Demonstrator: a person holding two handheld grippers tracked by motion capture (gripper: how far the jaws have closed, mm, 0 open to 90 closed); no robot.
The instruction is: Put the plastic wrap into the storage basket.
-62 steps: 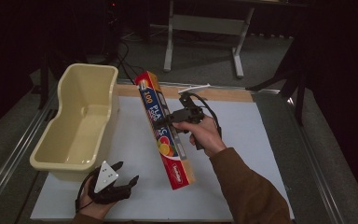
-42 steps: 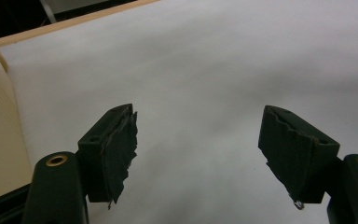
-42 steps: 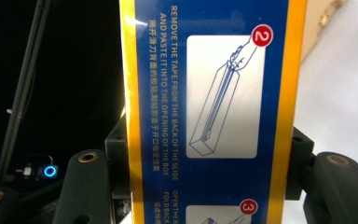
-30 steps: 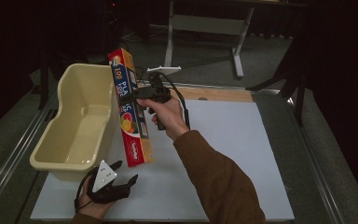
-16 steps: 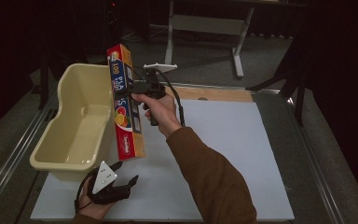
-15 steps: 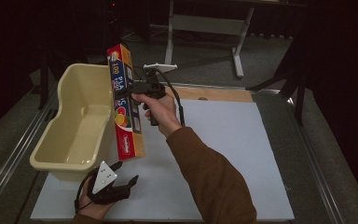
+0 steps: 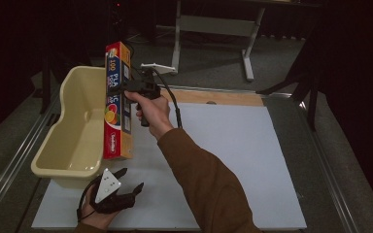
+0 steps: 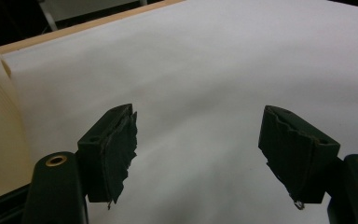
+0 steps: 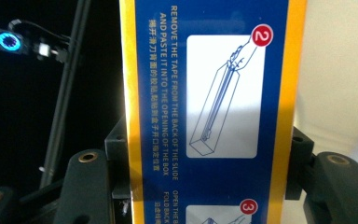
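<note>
Cream plastic tub (image 7: 73,141) sits at the left edge of the white sheet-covered worktop (image 7: 233,165), its long axis running front to back. Long red-and-blue cardboard wrap box (image 7: 116,102) is off the worktop — held near upright, lower end just beside the tub's right rim, upper end toward the far side. Right tool (image 7: 126,88) is clamped across the box about mid-length, to the box's right, with the tub behind the box in the right gripper view. Left tool (image 7: 128,187) rests at the near-left of the worktop, in front of the tub — jaws apart, bare worktop between them.
</note>
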